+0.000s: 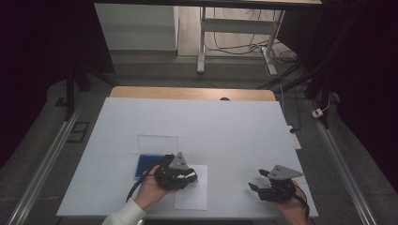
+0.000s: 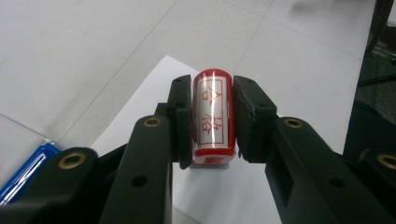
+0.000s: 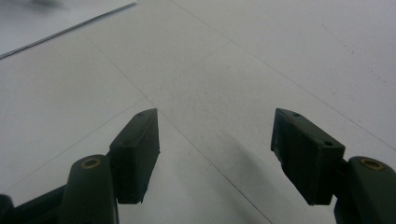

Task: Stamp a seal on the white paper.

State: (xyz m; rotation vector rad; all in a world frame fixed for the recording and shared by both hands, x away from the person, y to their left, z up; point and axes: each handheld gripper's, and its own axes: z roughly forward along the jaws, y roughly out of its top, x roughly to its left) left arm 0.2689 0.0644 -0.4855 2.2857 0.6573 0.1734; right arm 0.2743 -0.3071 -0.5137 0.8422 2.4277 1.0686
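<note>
A red cylindrical stamp (image 2: 213, 116) with a clear label of red characters is clamped between the black jaws of my left gripper (image 2: 213, 95). It hangs just over a white sheet of paper (image 2: 149, 98), with its pale stamping face turned down towards the sheet. In the high view my left gripper (image 1: 190, 176) is at the left edge of that sheet (image 1: 192, 197), near the table's front. My right gripper (image 1: 257, 180) rests low at the front right. Its jaws (image 3: 215, 128) are spread wide over bare white tabletop with nothing between them.
A blue flat pad (image 1: 144, 165) lies just left of the sheet, with a clear square lid (image 1: 157, 143) behind it. The white table cover (image 1: 211, 122) stretches back to a wooden edge (image 1: 187, 93). Metal rails (image 1: 42, 164) run along both sides.
</note>
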